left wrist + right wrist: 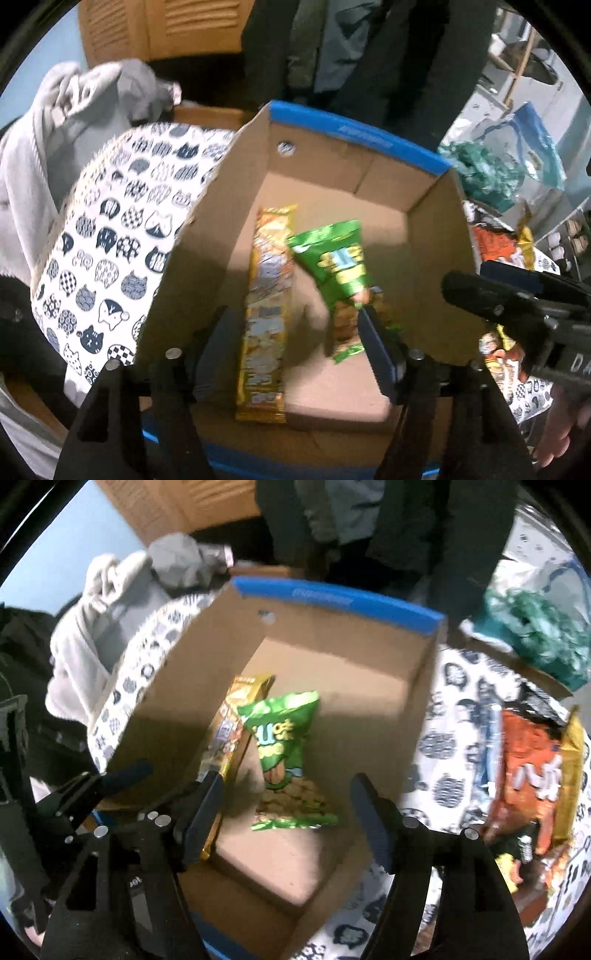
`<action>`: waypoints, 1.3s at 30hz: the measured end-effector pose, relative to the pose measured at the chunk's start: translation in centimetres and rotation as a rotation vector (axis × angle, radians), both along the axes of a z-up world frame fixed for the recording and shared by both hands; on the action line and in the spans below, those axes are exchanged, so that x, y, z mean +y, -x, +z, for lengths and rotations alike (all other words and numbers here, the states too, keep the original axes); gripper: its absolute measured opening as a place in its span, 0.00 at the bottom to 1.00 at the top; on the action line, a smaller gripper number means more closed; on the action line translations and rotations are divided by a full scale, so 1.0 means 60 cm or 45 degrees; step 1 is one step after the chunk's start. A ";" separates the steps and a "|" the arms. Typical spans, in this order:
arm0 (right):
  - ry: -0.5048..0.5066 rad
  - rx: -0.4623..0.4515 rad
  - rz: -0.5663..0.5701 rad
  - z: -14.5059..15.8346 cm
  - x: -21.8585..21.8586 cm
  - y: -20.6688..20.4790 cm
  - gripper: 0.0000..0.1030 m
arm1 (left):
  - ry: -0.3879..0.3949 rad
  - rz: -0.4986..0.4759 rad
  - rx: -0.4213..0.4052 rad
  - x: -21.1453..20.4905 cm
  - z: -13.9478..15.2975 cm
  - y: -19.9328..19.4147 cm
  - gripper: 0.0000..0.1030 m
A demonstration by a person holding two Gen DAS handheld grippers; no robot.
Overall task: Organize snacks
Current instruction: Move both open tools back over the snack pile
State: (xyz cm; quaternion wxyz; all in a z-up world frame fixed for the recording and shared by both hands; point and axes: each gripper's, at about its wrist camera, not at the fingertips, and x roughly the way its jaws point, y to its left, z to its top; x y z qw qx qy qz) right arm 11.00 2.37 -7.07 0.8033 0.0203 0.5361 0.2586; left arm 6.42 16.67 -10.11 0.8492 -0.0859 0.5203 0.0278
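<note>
Left wrist view: cardboard box [439,236] holds 2 packets; green snack bag [334,258] ahead between the spread jaws of the left gripper [295,354], empty.

Right wrist view: right gripper [288,819] agape, empty; same bag straight ahead (long axis along the fingers), orange packet [532,771] outside, rightward, likelier next for this hand.

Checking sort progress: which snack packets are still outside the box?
The orange packet lies on the cat-print cloth right of the cardboard box; the green and yellow packets are inside.

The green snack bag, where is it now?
In both wrist views the green snack bag lies inside the cardboard box, leaning on the long yellow packet at its left.
</note>
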 end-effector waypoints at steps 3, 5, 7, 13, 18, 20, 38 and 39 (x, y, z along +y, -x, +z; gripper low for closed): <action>-0.009 -0.018 -0.080 0.020 -0.052 0.006 0.70 | 0.000 -0.038 -0.043 -0.028 0.024 0.002 0.74; -0.020 -0.021 -0.128 0.028 -0.088 0.009 0.70 | -0.009 -0.076 -0.076 -0.052 0.039 0.005 0.78; -0.017 -0.026 -0.173 0.032 -0.120 0.018 0.72 | -0.018 -0.106 -0.097 -0.072 0.049 0.007 0.79; 0.018 -0.042 -0.338 0.042 -0.238 0.042 0.76 | 0.013 -0.230 -0.117 -0.140 0.059 0.016 0.79; 0.039 -0.014 -0.469 0.027 -0.329 0.058 0.76 | 0.015 -0.302 -0.113 -0.191 0.056 0.018 0.79; 0.036 0.013 -0.518 0.014 -0.360 0.063 0.76 | 0.015 -0.328 -0.112 -0.210 0.054 0.018 0.79; 0.115 0.162 -0.746 -0.127 -0.461 0.063 0.76 | -0.107 -0.548 -0.075 -0.357 0.005 0.018 0.79; 0.109 0.180 -0.755 -0.137 -0.460 0.062 0.76 | -0.112 -0.558 -0.072 -0.363 0.000 0.016 0.79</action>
